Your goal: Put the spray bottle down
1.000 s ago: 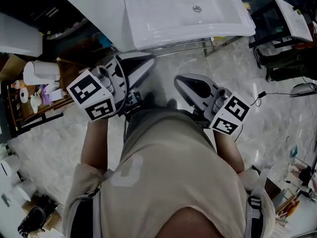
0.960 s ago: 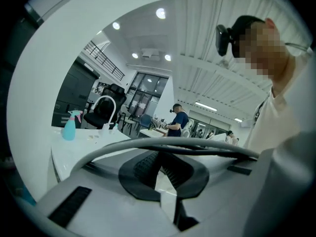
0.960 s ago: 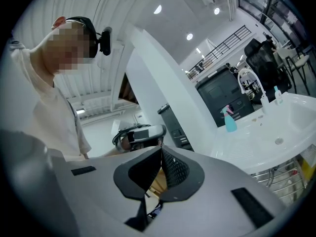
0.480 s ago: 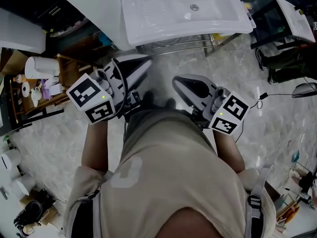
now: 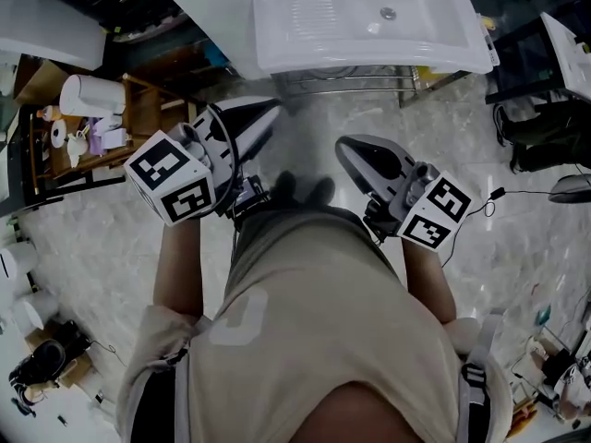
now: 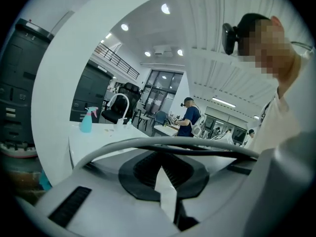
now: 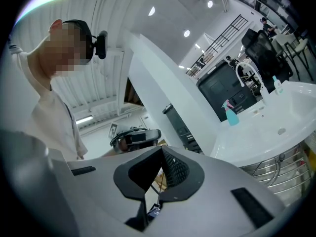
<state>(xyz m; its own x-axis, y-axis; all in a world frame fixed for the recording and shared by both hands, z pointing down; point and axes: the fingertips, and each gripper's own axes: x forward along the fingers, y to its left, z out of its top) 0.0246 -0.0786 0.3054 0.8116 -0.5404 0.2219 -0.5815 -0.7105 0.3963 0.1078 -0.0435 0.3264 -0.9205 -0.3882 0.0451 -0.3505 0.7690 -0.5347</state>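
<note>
The teal spray bottle [image 6: 86, 121] with a pink trigger stands upright on the white counter beside the basin, far ahead of both grippers; the right gripper view shows the spray bottle [image 7: 230, 114] there too. It lies outside the head view. My left gripper [image 5: 272, 109] is held in front of the person's body, pointing toward the basin, jaws shut with nothing between them. My right gripper [image 5: 344, 146] is alongside it, jaws also together and empty. Along their own cameras, the left gripper [image 6: 162, 181] and right gripper [image 7: 157, 174] show their black pads meeting.
A white washbasin [image 5: 277, 55] on a metal frame [image 5: 342, 83] fills the top of the head view. A wooden shelf [image 5: 138, 109] with a paper roll [image 5: 92, 95] stands left. A curved faucet [image 6: 118, 102] rises behind the bottle. A person in dark blue [image 6: 189, 121] works far off.
The head view has swung, so the basin sits further right and the teal bottle at its top edge has left the picture. Both grippers stay shut, the right one a little further right.
</note>
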